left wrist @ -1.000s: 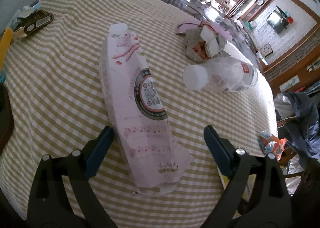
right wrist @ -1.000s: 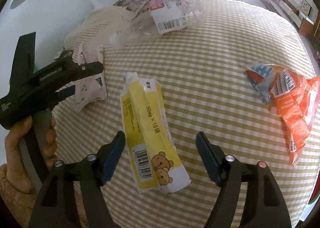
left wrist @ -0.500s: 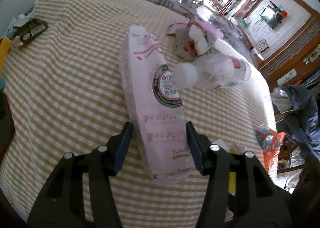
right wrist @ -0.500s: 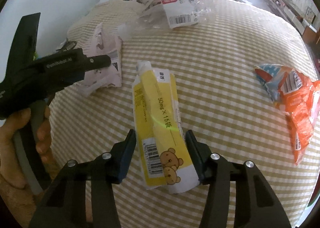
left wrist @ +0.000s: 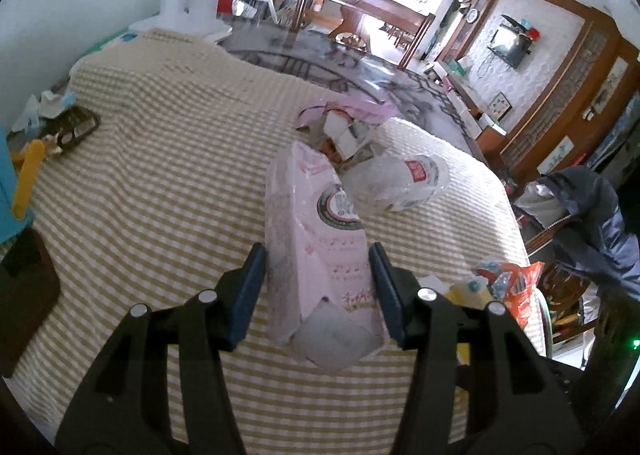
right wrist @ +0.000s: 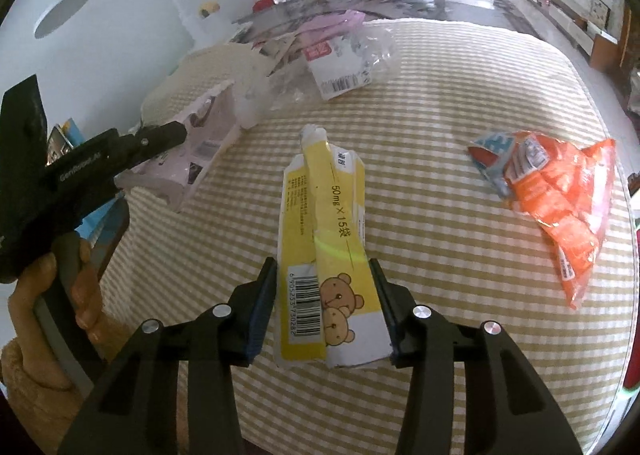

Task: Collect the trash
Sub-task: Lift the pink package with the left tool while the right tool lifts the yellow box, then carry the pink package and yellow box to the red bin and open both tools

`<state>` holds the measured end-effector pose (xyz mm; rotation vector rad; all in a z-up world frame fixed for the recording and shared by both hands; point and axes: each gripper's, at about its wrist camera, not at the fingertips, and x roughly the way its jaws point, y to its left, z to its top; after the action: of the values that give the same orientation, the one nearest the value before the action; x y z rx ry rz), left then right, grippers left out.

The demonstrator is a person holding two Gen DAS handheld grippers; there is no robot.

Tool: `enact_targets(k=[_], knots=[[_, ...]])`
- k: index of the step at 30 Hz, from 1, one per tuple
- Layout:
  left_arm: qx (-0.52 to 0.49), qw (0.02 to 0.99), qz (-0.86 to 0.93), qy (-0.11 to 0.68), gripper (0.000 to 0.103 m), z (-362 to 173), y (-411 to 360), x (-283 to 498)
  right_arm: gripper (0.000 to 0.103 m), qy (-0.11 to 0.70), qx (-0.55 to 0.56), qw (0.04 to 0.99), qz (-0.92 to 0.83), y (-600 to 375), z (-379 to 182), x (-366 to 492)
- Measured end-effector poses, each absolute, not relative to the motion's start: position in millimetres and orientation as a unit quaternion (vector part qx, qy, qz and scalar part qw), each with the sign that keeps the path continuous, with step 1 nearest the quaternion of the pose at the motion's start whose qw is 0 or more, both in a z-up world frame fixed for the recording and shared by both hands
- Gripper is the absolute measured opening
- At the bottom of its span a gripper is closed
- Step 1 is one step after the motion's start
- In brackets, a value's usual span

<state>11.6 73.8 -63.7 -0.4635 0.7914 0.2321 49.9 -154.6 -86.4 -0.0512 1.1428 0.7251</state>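
Observation:
A long pink carton (left wrist: 308, 223) is clamped between the blue pads of my left gripper (left wrist: 316, 255), its far end tilted up off the checked tablecloth (left wrist: 160, 175). The right wrist view shows that same left gripper (right wrist: 160, 139) at the left, held by a hand (right wrist: 60, 275), with the pink carton (right wrist: 200, 159) in it. A flattened yellow box with a bear print (right wrist: 320, 207) stands between the pads of my right gripper (right wrist: 323, 271). Those jaws are closing, and both pads press its sides.
A crushed clear bottle (left wrist: 396, 183) and a crumpled wrapper (left wrist: 344, 131) lie beyond the pink carton. An orange snack bag (right wrist: 556, 191) rests on the right of the cloth. Clear plastic with a barcode label (right wrist: 340, 67) lies farther back. A dark packet (left wrist: 76, 127) sits near the left edge.
Both grippers closed from wide open onto their items, the left on the pink carton and the right on the yellow box. Both then rose, lifting the items off the cloth.

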Motion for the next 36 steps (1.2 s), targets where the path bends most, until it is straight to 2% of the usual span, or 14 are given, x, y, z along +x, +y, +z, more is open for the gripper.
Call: enact_targets(k=[12, 21, 36], knots=[[-0.185, 0.91, 0.105, 0.356, 0.05, -47, 60, 6, 0.044, 0.516, 0.009, 0.79, 0.332, -168, -75, 47], [-0.158, 0.934, 0.075, 0.311, 0.05, -14, 24, -16, 0.044, 0.486, 0.06, 0.81, 0.323, -201, -53, 42], [-0.142, 0.938, -0.009, 0.317, 0.05, 4, -49, -18, 0.044, 0.445, 0.13, 0.84, 0.282, -281, -21, 33]])
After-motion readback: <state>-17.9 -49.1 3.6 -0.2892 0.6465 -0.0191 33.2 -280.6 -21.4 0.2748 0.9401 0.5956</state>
